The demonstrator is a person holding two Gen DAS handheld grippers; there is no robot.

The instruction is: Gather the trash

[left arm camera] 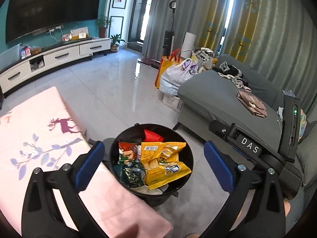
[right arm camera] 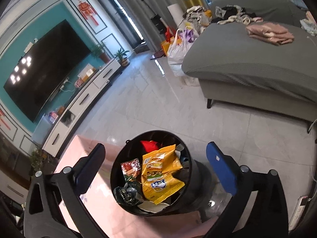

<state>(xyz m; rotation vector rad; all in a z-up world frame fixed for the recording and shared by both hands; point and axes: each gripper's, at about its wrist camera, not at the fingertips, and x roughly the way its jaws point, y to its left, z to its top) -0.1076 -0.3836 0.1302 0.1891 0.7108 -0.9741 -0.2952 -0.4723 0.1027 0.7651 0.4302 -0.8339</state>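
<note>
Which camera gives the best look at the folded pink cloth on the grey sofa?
The right wrist view: the folded pink cloth lies in open view on the grey sofa. In the left wrist view the cloth looks smaller, near the right gripper's body.

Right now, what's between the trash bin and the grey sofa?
Only bare grey floor tile lies between the black trash bin and the grey sofa, clearest in the right wrist view.

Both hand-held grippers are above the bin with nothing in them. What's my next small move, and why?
Probably swing the left hand-held gripper back toward the pink tablecloth to look for leftovers: both are open, the right too, and the wrappers already lie inside the black bin.
</note>
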